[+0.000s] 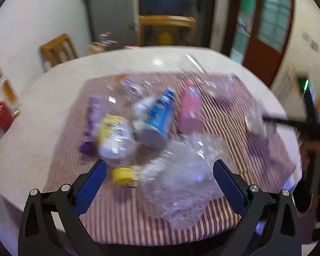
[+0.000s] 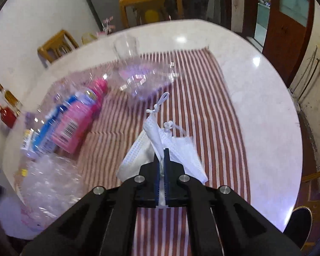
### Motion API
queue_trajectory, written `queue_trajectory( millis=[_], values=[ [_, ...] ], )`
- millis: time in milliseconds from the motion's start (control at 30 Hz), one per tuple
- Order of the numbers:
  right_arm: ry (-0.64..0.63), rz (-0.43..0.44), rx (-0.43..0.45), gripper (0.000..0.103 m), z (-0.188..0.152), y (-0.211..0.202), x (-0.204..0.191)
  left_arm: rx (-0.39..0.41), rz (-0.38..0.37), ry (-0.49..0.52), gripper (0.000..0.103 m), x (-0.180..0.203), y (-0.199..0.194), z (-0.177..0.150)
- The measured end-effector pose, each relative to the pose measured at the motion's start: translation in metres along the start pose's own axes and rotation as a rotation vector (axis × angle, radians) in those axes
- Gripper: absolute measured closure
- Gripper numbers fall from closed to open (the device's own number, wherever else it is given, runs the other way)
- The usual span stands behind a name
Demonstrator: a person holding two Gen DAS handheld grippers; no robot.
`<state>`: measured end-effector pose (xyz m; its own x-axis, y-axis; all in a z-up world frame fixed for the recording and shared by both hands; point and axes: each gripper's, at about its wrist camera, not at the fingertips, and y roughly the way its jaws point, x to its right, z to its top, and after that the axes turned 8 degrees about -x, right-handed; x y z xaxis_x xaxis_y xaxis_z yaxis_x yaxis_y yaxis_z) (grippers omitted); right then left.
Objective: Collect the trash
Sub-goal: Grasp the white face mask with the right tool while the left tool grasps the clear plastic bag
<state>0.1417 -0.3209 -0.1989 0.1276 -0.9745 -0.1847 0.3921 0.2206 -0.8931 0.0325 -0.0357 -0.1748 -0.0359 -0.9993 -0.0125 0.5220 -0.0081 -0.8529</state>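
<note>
Face mask [image 2: 160, 147] sits pinched between the right tool [image 2: 163, 152] pads.

Bottles [image 1: 155, 117] crowding cloth's [image 2: 202, 106] left

wrist views, angled down, shared table [image 1: 21, 128]

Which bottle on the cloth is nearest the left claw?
The crushed clear bottle, lying between the open left claw fingers; the yellow-capped bottle, blue bottle and pink bottle lie farther back.
</note>
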Motion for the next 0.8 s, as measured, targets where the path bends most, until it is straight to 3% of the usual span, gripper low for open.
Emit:
queue_trajectory(
  millis=[167, 267, 300, 333, 433, 533, 667, 800],
  values=[
    [0.011, 0.025, 0.053, 0.099, 0.000, -0.022, -0.003, -0.099, 0.060, 0.161, 0.006, 0.030, 0.054, 0.002],
    [0.013, 0.041, 0.070, 0.097, 0.000, -0.029, -0.004, -0.137, 0.041, 0.216, 0.006, 0.038, 0.072, -0.002],
    [0.016, 0.046, 0.073, 0.096, 0.000, -0.031, -0.004, -0.149, 0.000, 0.227, 0.016, 0.039, 0.076, -0.003],
    [0.018, 0.048, 0.074, 0.096, 0.000, -0.032, -0.004, -0.163, -0.058, 0.220, 0.050, 0.037, 0.079, -0.003],
    [0.019, 0.054, 0.078, 0.096, 0.000, -0.031, -0.005, -0.170, -0.128, 0.162, 0.078, 0.027, 0.072, 0.000],
    [0.018, 0.063, 0.084, 0.096, 0.000, -0.033, -0.009, -0.118, -0.144, 0.139, 0.081, 0.021, 0.053, 0.006],
    [0.016, 0.075, 0.095, 0.096, -0.001, -0.038, -0.012, 0.027, -0.141, 0.141, 0.081, 0.014, -0.001, 0.021],
    [0.007, 0.096, 0.106, 0.096, 0.001, -0.039, -0.021, 0.114, -0.125, 0.164, 0.081, 0.021, -0.028, 0.031]
  ],
)
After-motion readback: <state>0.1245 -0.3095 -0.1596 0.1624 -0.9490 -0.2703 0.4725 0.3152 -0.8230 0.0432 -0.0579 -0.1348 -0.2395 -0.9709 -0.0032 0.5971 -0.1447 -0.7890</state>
